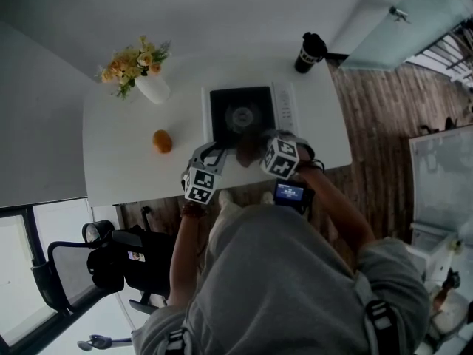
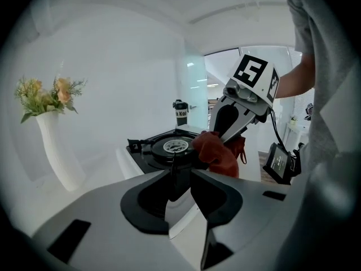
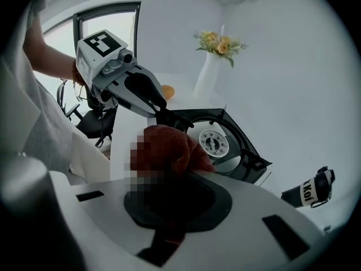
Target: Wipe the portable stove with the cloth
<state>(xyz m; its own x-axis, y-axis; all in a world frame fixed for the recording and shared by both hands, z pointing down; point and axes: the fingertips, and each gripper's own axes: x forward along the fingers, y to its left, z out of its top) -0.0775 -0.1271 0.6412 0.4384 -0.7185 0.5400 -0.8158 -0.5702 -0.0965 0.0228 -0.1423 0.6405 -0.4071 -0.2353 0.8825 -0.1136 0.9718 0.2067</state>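
Gripping a bunched red-brown cloth (image 3: 181,147), the right gripper (image 3: 169,171) had its jaws closed on the fabric, which filled the gap between them and bulged out ahead. The cloth sat at the near edge of the portable stove (image 1: 240,115), touching the black top just short of the round burner (image 3: 215,143). The left gripper (image 2: 173,171) lay just beside it at the stove's near-left corner, jaws drawn almost together and seemingly pinching the rim there; only a thin dark sliver showed between them. The two grippers stood close, angled towards each other over the stove's front. The stove rested near the middle of a white table (image 1: 118,165), control panel at its right side. A white vase (image 1: 153,89) of yellow and peach flowers stood to the left near the far edge, well apart from the stove. A small orange object (image 1: 162,141) lay between vase and near edge. A black bottle (image 1: 310,52) stood at the far right corner. Pale walls closed in behind and left. Wood-plank floor (image 1: 377,117) ran on the right; a black office chair (image 1: 111,261) stood by a window at the near left.
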